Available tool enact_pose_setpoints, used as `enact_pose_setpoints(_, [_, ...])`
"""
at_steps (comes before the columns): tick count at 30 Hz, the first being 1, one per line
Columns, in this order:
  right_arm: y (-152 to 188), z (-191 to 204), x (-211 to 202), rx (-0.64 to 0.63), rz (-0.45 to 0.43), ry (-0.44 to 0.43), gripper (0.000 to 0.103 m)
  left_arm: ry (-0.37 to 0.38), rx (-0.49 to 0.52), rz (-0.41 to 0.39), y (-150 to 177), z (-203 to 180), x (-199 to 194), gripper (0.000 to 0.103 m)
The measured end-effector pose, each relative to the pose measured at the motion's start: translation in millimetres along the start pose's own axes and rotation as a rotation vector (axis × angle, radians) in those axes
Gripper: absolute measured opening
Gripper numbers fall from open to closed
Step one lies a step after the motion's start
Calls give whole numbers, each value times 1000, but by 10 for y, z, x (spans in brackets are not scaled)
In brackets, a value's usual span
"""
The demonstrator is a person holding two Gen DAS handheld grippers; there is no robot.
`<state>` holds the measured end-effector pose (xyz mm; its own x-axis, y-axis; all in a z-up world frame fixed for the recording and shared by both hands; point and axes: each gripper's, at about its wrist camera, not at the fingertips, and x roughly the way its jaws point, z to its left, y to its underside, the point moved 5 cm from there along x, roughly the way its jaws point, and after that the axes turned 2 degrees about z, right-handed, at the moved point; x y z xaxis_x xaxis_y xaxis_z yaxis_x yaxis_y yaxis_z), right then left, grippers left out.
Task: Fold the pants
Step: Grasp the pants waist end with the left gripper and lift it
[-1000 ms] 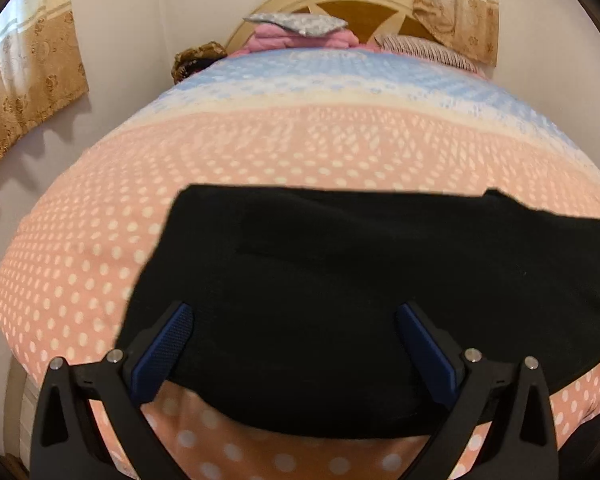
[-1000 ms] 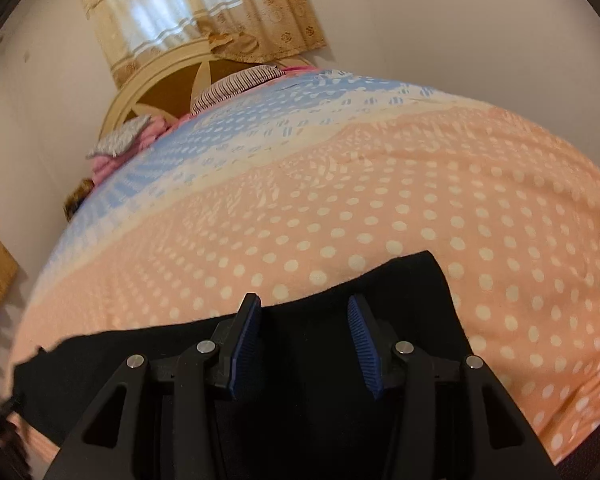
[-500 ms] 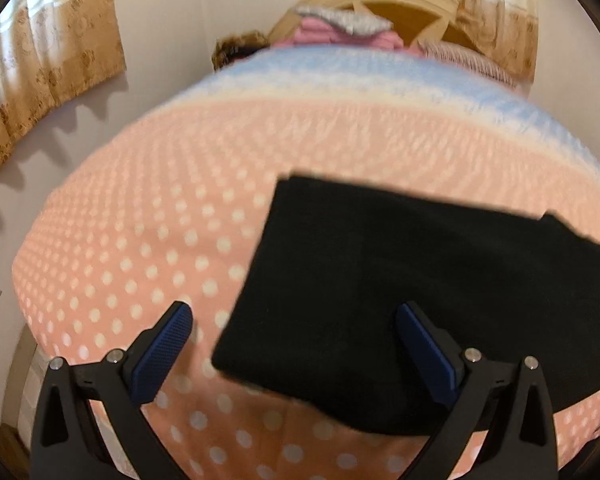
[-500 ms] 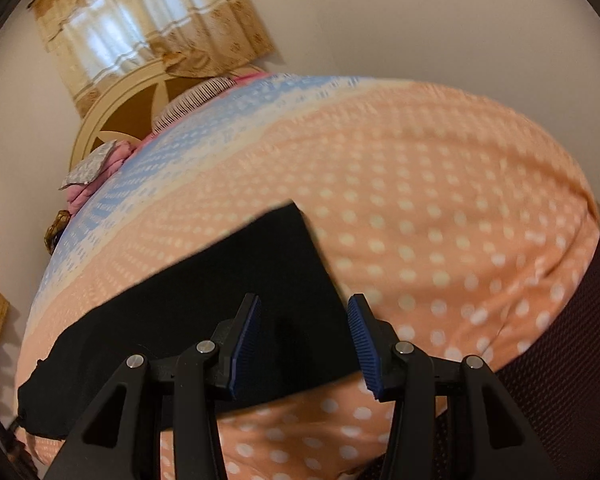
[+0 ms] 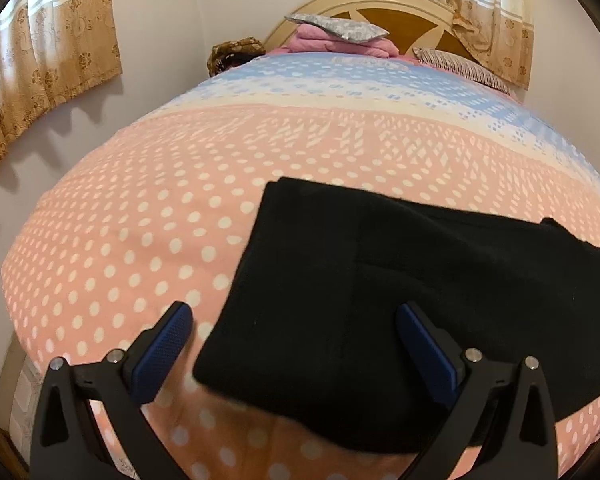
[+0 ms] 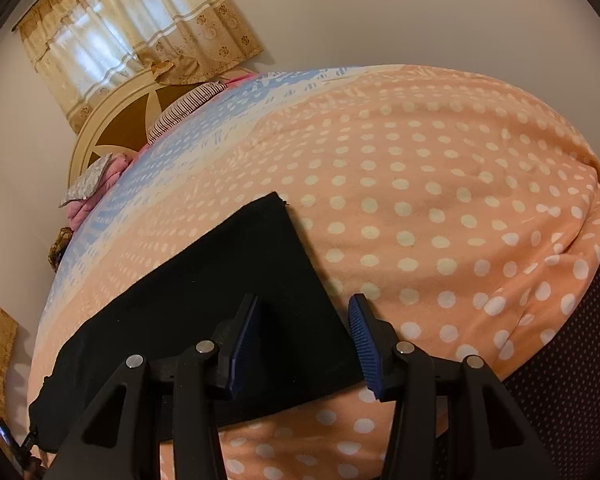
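Observation:
Black pants [image 5: 400, 280] lie flat across the near part of a bed with a pink polka-dot cover [image 5: 140, 240]. My left gripper [image 5: 292, 340] is open and empty, hovering over the pants' left end near the front edge. In the right wrist view the pants [image 6: 220, 300] stretch from the lower left to a corner near the middle. My right gripper [image 6: 304, 340] is open and empty, above the pants' right end, its right finger over the bare cover.
Pink folded bedding and a grey pillow [image 5: 336, 32] sit by the wooden headboard [image 5: 400, 12]. A striped pillow [image 6: 184, 112] lies at the bed's head. Curtains hang on the walls. A dark dotted surface [image 6: 572, 380] lies beyond the bed's right edge.
Both grippers have shifted outward along the pants: the left one toward the left end, the right one toward the right end. Both stayed open and empty.

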<state>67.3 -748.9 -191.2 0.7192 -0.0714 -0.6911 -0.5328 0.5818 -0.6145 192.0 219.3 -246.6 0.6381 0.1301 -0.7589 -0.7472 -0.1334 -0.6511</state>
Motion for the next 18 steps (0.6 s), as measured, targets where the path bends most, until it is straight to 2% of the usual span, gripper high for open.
enact_pose_setpoints(4, [-7,15,-17,19,-1,1,48,5,-18,12,-41,-9,15,103])
enact_pose_setpoints(7, [-7,52,-48,-3,1,4,48,3,-3,-19,-82,-52,-126,103])
enact_pose_setpoints(10, [-62,63,-89,13,-27,3,48,63,5,-65,-158,-202,-319,103])
enact_pose_setpoints(15, [-111,-9,-49,40,-24,-4,48,126,66,-55,-187,-616,-389,103])
enact_pose_setpoints(18, [-112,-25,-33,43,-14,-26,48,252,112,-42,-127,-1018,-469,103])
